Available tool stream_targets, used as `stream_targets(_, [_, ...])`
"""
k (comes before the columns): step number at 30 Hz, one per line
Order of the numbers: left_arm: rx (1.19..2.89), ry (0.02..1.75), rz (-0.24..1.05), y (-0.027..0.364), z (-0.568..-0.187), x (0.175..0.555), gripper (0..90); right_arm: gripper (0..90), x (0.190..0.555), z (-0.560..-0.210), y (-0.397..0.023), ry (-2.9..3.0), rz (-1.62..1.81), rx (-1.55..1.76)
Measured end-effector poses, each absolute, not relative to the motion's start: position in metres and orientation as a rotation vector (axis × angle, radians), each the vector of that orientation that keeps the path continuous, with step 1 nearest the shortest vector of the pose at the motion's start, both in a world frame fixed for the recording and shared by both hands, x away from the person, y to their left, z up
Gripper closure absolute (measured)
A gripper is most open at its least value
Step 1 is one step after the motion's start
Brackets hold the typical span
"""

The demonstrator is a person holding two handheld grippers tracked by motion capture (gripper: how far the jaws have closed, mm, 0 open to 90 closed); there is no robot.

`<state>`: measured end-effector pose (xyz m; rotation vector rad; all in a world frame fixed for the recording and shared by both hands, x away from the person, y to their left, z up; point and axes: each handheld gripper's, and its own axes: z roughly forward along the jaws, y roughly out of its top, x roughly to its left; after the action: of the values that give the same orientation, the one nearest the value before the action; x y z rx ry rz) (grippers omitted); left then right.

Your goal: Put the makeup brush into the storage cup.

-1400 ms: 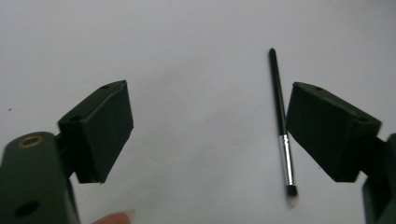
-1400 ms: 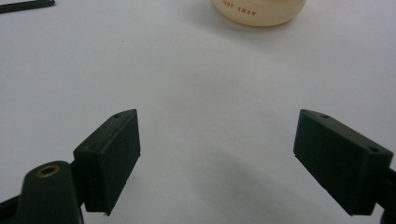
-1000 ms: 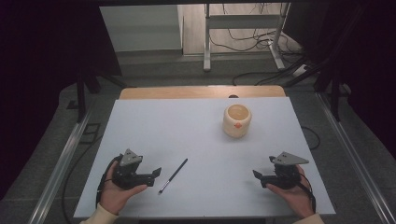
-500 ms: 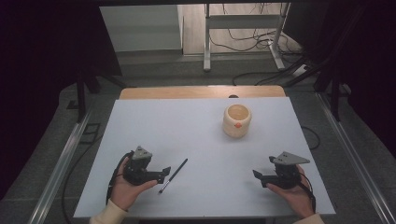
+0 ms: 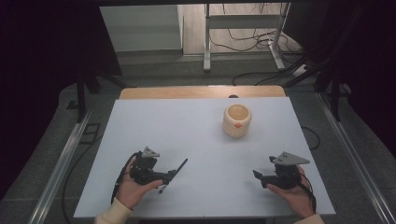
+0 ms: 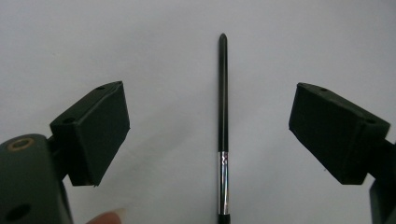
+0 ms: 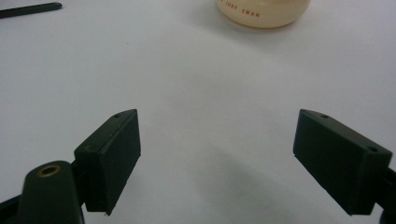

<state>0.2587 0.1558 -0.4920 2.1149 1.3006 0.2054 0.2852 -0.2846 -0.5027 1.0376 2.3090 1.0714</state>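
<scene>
Pen now sits right between the fingers of the left gripper, which wasn't the case a second ago: back then that gripper was parked off to the pen's left, and it's slid over and lined itself up since. In the left gripper view the jaws are spread wide, one pad on each side of the shaft, neither touching it, so nothing's grabbed yet. The pen lies flat on the white table, running straight away from the fingers, its silver band nearer their base.

Right gripper hasn't budged, jaws also wide open and empty, with the cream cup well ahead of its fingers.

My read: the approach is basically done, closing on the pen looks like the next bit.
</scene>
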Motion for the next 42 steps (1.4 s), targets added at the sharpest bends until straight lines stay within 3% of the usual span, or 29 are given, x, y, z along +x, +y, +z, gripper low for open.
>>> stream_targets(27, [2.31,1.318,0.1,0.14,-0.521,0.263,16.1,15.1,0.285,-0.503,-0.285,2.306,1.055,1.037])
stream_targets(34, [2.35,1.296,0.138,0.138,-0.522,0.262,21.9,15.3,0.286,-0.503,-0.285,2.305,1.046,1.043])
stream_targets(37, [2.398,1.274,0.203,0.135,-0.522,0.26,27.9,15.3,0.286,-0.503,-0.285,2.303,1.045,1.043])
stream_targets(42, [2.432,1.227,0.189,0.131,-0.519,0.258,41.2,15.4,0.286,-0.503,-0.285,2.301,1.049,1.052])
